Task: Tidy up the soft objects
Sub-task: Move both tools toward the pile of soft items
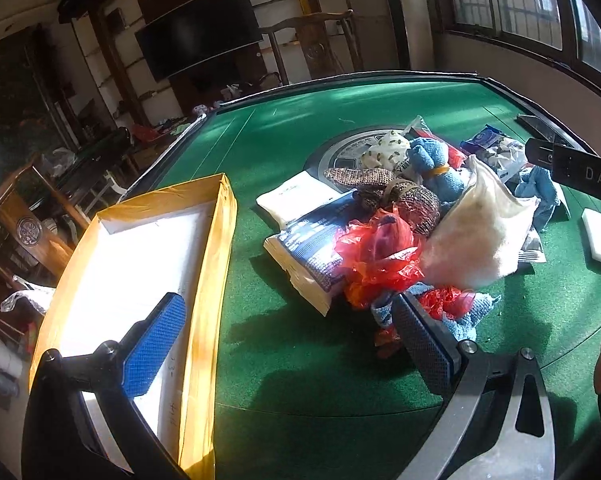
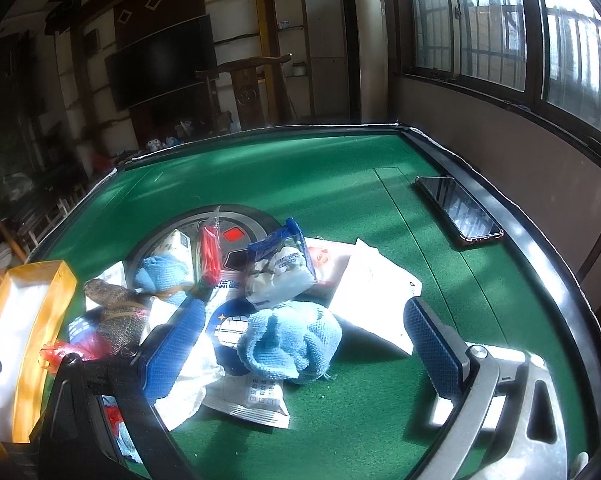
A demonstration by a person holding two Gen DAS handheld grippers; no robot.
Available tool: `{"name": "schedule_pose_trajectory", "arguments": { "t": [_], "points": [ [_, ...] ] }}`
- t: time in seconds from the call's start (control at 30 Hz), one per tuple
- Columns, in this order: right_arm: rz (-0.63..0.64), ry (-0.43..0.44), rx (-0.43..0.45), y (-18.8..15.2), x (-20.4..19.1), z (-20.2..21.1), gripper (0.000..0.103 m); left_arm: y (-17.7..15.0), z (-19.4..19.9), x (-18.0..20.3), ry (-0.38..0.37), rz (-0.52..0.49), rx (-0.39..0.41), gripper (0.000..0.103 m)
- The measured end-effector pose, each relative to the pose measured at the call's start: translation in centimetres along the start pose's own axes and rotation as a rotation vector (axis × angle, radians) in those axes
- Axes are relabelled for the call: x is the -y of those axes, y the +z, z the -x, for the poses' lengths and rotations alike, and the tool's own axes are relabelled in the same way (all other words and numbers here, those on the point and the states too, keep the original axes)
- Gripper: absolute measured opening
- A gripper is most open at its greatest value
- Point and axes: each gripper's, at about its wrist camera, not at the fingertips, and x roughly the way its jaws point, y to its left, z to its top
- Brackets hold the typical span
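Both empty: left gripper [image 1: 288, 344] and right gripper [image 2: 312, 344] spread wide. Risk: snagging red plastic bag [image 1: 376, 252] alongside near blue cloth [image 2: 290, 340], toppling pile.

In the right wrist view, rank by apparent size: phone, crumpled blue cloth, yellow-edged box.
1. Yellow-edged box, partly cut off at the frame edge.
2. Crumpled blue cloth, nearest the camera, so possibly exaggerated.
3. Phone, farthest away.
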Motion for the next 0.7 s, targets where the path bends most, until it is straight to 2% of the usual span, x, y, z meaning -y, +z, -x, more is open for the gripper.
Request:
{"name": "schedule_pose_trajectory", "arguments": {
  "t": [0.4, 0.5, 0.7],
  "points": [
    [-0.004, 0.002, 0.001, -0.1, 0.0, 0.0, 0.097, 0.0, -0.1, 0.1, -0.006, 0.003, -0.003, 0.103],
    [-0.020, 0.000, 0.011, 0.0, 0.4, 0.1, 0.097, 0.4, 0.0, -0.4, -0.031, 0.004, 0.005, 0.103],
    [-0.038, 0.006, 0.021, 0.1, 0.7, 0.4, 0.097, 3.4, 0.2, -5.8, -0.096, 0.159, 0.044, 0.102]
  ]
}}
